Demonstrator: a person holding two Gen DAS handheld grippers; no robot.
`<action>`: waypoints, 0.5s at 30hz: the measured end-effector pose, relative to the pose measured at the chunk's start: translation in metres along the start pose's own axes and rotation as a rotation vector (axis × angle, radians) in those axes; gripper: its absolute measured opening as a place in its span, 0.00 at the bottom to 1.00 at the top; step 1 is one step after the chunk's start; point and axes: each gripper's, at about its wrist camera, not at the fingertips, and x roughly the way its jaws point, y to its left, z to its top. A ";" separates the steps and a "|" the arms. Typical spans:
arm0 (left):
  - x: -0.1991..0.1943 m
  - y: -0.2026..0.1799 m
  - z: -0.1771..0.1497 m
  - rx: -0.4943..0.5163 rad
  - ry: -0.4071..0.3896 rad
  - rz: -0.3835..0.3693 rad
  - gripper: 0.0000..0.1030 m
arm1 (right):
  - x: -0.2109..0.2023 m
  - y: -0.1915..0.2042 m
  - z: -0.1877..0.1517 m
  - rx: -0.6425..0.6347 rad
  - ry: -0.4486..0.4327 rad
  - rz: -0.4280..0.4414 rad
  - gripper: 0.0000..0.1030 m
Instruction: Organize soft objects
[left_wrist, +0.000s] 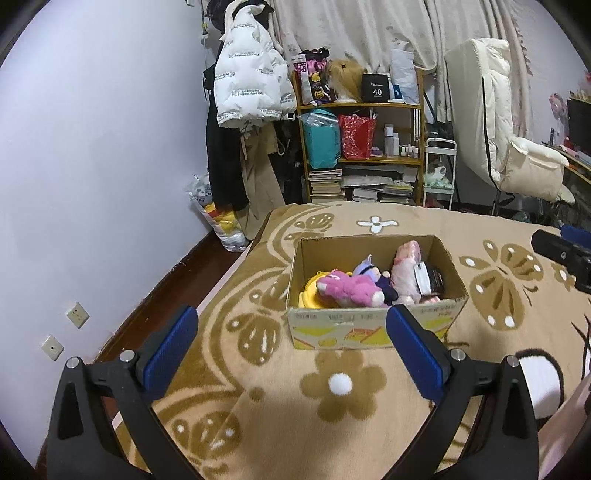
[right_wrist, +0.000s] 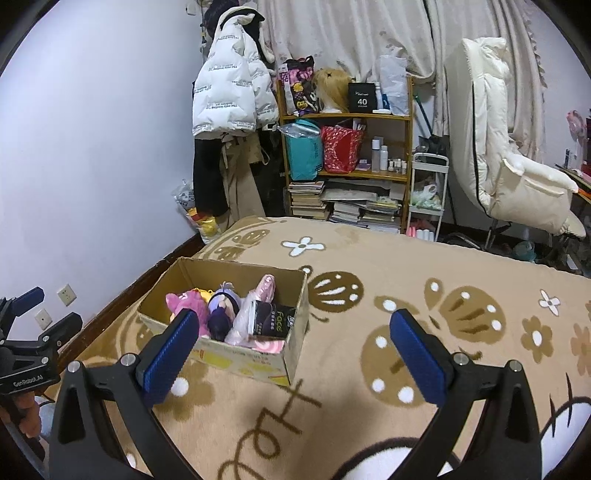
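L grip: jaws wide apart, empty, hovering short of box.
R grip: same, wide, nothing held.
box: on blanket, holds pink plush, purple doll, wrapped pkgs.
step: I judge toys look binned, near done.
next: I scan blanket for strays.

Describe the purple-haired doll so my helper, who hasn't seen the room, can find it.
On the beige patterned blanket sits an open cardboard box. The purple-haired doll lies near its middle, between the fuzzy pink plush and a clear-wrapped pink toy; only it has dark purple clothing.
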 end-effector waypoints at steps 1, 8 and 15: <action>-0.001 0.000 -0.002 0.000 -0.001 0.001 0.98 | -0.004 -0.001 -0.003 0.001 -0.004 -0.006 1.00; -0.007 0.001 -0.015 -0.011 -0.016 -0.005 0.98 | -0.016 -0.007 -0.017 0.021 -0.023 -0.020 1.00; -0.004 0.001 -0.024 -0.015 -0.027 -0.005 0.98 | -0.014 -0.011 -0.023 0.020 -0.045 -0.044 1.00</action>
